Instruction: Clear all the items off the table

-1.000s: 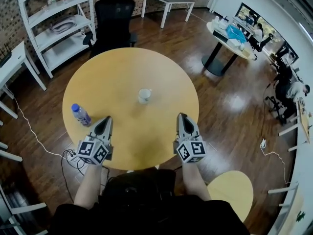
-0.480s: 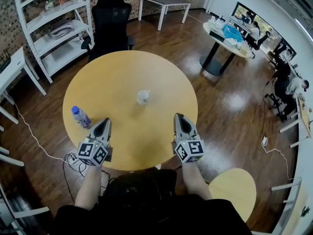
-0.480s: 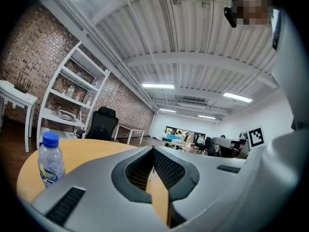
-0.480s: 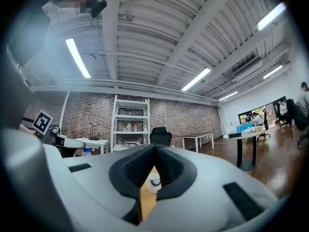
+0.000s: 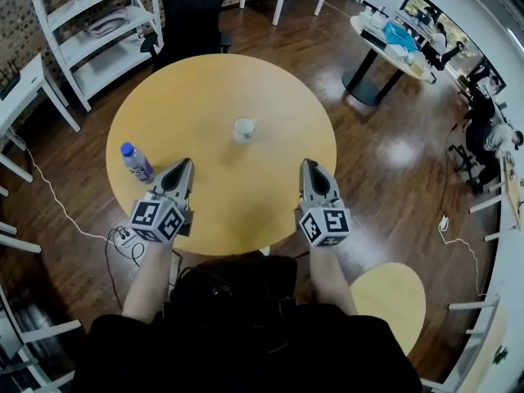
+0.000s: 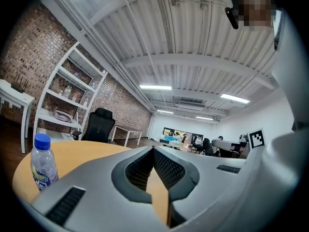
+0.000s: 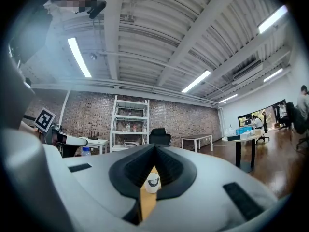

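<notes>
On the table (image 5: 205, 80) the cup (image 5: 243, 129) stands central, the bottle (image 5: 137, 162) left of it. Both look light, likely best gripped round the body. Left gripper (image 5: 183, 167) and right gripper (image 5: 309, 167), clenched and empty, hover before the cup.

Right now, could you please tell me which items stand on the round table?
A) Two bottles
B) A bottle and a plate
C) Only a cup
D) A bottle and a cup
D: the head view shows a blue-capped bottle near the left edge of the round table and a white cup near its middle.
</notes>
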`<control>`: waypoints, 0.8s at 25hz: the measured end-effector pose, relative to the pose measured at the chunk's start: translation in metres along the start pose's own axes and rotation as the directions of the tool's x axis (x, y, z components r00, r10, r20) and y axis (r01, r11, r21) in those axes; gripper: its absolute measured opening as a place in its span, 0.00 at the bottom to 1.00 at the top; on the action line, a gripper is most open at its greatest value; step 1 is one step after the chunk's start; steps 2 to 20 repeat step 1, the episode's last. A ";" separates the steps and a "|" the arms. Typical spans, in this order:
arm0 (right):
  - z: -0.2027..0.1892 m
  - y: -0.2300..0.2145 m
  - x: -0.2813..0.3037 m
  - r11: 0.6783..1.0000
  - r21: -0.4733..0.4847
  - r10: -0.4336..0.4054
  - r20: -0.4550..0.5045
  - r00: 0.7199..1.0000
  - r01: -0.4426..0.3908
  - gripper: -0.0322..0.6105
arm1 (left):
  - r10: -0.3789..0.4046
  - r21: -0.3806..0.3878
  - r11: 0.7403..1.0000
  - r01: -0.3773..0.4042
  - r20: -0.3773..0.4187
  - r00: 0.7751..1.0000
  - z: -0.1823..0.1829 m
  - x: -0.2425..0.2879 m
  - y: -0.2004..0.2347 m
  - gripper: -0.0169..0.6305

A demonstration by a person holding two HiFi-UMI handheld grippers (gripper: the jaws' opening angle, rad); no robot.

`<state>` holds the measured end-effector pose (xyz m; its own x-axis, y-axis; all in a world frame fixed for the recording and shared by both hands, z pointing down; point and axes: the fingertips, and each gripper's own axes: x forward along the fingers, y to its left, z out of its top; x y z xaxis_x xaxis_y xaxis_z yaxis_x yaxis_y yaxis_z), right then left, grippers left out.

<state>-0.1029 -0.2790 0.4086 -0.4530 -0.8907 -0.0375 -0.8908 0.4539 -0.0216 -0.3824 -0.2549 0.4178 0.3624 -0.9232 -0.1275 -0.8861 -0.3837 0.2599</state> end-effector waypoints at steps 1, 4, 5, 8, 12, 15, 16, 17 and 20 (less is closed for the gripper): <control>0.000 0.000 0.000 1.000 0.000 0.001 -0.001 1.000 -0.001 0.05 | 0.000 0.001 1.000 0.000 -0.001 1.000 0.000 0.000 -0.001 0.03; 0.000 0.000 0.000 1.000 0.000 0.001 -0.001 1.000 -0.001 0.05 | 0.000 0.001 1.000 0.000 -0.001 1.000 0.000 0.000 -0.001 0.03; 0.000 0.000 0.000 1.000 0.000 0.001 -0.001 1.000 -0.001 0.05 | 0.000 0.001 1.000 0.000 -0.001 1.000 0.000 0.000 -0.001 0.03; 0.000 0.000 0.000 1.000 0.000 0.001 -0.001 1.000 -0.001 0.05 | 0.000 0.001 1.000 0.000 -0.001 1.000 0.000 0.000 -0.001 0.03; 0.000 0.000 0.000 1.000 0.000 0.001 -0.001 1.000 -0.001 0.05 | 0.000 0.001 1.000 0.000 -0.001 1.000 0.000 0.000 -0.001 0.03; 0.000 0.000 0.000 1.000 0.000 0.001 -0.001 1.000 -0.001 0.05 | 0.000 0.001 1.000 0.000 -0.001 1.000 0.000 0.000 -0.001 0.03; 0.000 0.000 0.000 1.000 0.000 0.001 -0.001 1.000 -0.001 0.05 | 0.000 0.001 1.000 0.000 -0.001 1.000 0.000 0.000 -0.001 0.03; 0.000 0.000 0.000 1.000 0.000 0.001 -0.001 1.000 -0.001 0.05 | 0.000 0.001 1.000 0.000 -0.001 1.000 0.000 0.000 -0.001 0.03; 0.000 0.000 0.000 1.000 0.000 0.001 -0.001 1.000 -0.001 0.05 | 0.000 0.001 1.000 0.000 -0.001 1.000 0.000 0.000 -0.001 0.03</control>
